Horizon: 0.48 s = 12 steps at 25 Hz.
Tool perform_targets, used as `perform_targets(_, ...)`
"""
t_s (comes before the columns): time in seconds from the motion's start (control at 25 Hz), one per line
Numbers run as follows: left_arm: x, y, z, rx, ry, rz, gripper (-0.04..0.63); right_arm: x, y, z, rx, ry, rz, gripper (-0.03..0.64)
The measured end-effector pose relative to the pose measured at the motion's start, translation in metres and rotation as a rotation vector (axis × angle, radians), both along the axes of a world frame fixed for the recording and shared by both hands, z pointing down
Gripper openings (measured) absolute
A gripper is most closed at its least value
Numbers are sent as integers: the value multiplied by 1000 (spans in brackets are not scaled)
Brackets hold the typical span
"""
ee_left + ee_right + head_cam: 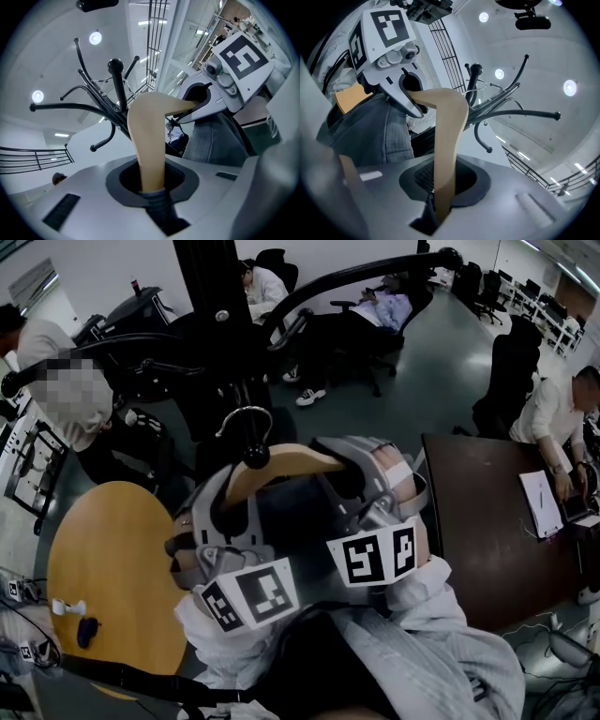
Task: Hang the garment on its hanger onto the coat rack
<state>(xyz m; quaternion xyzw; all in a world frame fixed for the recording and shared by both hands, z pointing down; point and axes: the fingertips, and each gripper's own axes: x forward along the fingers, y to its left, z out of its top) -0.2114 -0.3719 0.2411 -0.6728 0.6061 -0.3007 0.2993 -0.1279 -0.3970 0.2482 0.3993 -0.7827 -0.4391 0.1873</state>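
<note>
I hold my left gripper [228,502] and my right gripper [354,486] up in front of me, side by side and close together, with the jaws pointing up and away from my chest. My left jaws are pinched on one arm of the tan, curved wooden hanger [281,463], which runs straight up from between them. My right jaws clamp its other arm the same way. From the left gripper [152,187], the right gripper [197,101] sits just beyond my fingers, up and to the right. The black-and-white marker cubes [248,596] face back toward me, just above my pale grey sleeves [441,615].
</note>
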Motion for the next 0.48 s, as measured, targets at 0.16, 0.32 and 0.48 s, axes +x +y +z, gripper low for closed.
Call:
perform_targets(0.16,-8,-20,10,-24,12,-5,55,-8,-20,9,-22,10,-1,41)
perform_targets(0.32,-14,-35,24,-57,15,-7,55,-14,-35,22,-50,22,1,41)
perform_targets(0.48,-17,-44,37,-89,6,-12,55,-17,-44,35,-76,34,-2,41)
